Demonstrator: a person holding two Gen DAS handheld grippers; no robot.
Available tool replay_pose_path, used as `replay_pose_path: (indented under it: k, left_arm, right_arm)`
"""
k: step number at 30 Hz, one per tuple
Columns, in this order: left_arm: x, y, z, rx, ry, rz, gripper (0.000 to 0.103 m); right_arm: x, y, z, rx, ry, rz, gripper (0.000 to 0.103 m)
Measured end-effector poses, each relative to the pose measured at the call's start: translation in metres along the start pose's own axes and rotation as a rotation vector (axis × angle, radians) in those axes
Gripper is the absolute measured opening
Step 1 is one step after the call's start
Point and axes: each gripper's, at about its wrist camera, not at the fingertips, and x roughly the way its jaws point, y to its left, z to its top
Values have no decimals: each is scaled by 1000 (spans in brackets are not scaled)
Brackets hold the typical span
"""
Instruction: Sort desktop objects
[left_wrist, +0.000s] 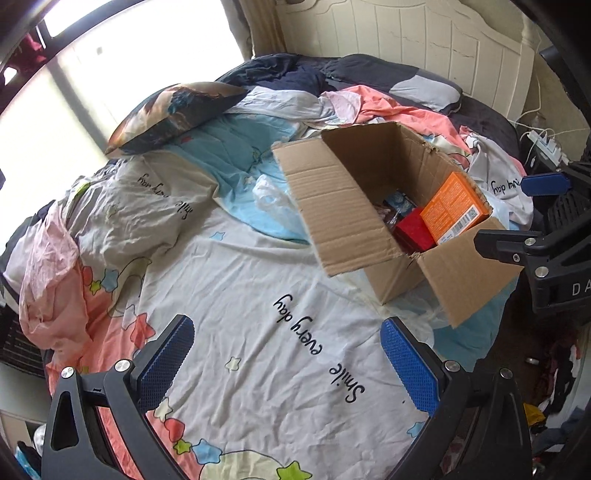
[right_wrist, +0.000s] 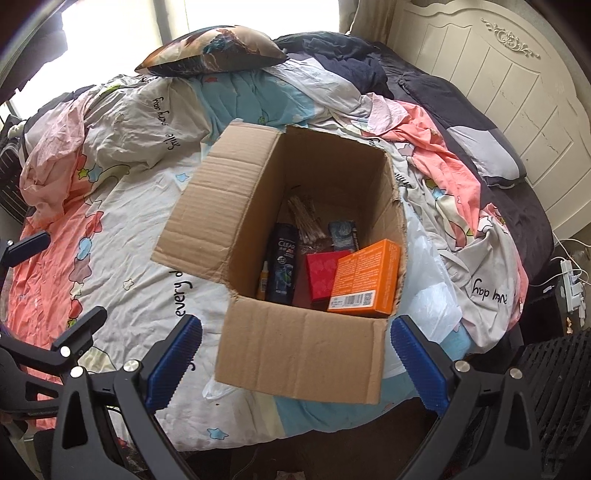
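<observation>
Both tongs (left_wrist: 288, 363) (right_wrist: 295, 363) gape empty beside the cardboard box's (right_wrist: 295, 354) near flap.

One carton (right_wrist: 303, 343) holds one orange box (right_wrist: 365, 278), one red box (right_wrist: 323, 275), one shampoo bottle (right_wrist: 283, 266), one small tube (right_wrist: 263, 280), one blue packet (right_wrist: 343, 234) and one swab bundle (right_wrist: 304, 218).

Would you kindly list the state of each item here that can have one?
cardboard box: flaps open, holding items
orange box: closed, leaning in carton
shampoo bottle: lying in carton
left gripper: open, empty
right gripper: open, empty
</observation>
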Motion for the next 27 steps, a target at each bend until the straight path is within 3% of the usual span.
replay_pose_path:
  k: [3,14,27]
  left_arm:
    - [-6,22,-21,-61,28,-16,103]
    - [-27,96,-90,-214,66,33,103]
    - [-64,200,-169,-456,77,167,103]
  right_arm:
    - [-2,23,-4,-22,1,15,103]
    - [-11,113,-11,-116,-16,65,103]
    - [-25,208,-16,-165,-41,135,103]
